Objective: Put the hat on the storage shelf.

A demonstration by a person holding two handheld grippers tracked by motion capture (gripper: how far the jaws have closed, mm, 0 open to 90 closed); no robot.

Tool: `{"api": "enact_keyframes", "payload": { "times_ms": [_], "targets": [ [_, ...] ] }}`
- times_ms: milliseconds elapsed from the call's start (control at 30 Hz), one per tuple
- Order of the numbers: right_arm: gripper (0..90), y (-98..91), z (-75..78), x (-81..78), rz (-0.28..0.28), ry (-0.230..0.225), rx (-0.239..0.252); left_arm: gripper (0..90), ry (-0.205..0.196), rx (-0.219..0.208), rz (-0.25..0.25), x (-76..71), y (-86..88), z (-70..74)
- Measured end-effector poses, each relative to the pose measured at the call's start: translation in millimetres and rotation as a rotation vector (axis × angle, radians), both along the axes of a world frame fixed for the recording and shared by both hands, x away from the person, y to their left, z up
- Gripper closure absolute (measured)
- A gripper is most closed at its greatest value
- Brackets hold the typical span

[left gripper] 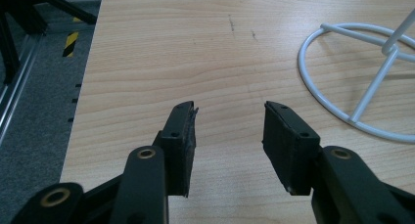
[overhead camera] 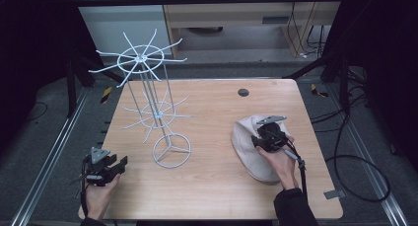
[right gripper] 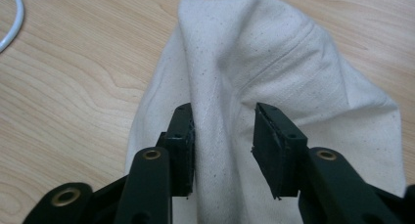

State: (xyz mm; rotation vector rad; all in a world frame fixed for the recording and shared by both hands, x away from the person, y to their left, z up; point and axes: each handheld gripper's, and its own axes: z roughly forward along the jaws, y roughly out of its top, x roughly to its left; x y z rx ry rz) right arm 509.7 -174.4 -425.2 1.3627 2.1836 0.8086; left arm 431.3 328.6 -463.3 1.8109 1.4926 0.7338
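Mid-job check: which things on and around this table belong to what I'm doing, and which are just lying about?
Likely in the job:
- cream cloth, a fold between the open right gripper's jaws
- white wire rack, standing on the table
- left gripper, open over bare wood

Just lying about:
- round black cap at the table's far edge
- cables on the floor

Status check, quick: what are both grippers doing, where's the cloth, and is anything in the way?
Left gripper open, idle over bare table. Right gripper open, jaws straddling a raised fold of the white cloth. White wire rack stands left of the cloth, apart.
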Motion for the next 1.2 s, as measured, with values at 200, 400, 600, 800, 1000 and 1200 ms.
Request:
{"api": "enact_keyframes", "payload": {
  "times_ms": [200, 400, 600, 800, 1000, 1200],
  "targets": [
    [73.4, 2.6, -6.3, 3.6, -0.006, 0.025, 0.000, 55.0, 0.005, 0.000, -0.004, 0.7, 0.2, -0.3],
    [84.7, 5.2, -9.0, 6.2, -0.018, 0.028, -0.020, 55.3, 0.006, -0.002, 0.000, 1.1, 0.6, -0.4],
    [87.5, -2.2, -1.9, 1.6, -0.024, -0.011, 0.018, 55.5, 0.003, -0.001, -0.001, 0.2, 0.8, 0.5],
    [88.3, -9.2, 6.1, -6.2, -0.017, -0.041, 0.042, 55.7, -0.003, -0.006, 0.005, -0.8, 1.2, 0.9],
    [88.5, -19.5, 16.8, -14.1, -0.015, -0.078, 0.082, 55.9, -0.002, -0.005, 0.001, -1.1, 0.5, 0.8],
    [88.5, -30.3, 30.4, -24.8, 0.010, -0.143, 0.167, 56.0, -0.002, -0.008, -0.001, -1.1, 0.7, 0.6]
  ]
}}
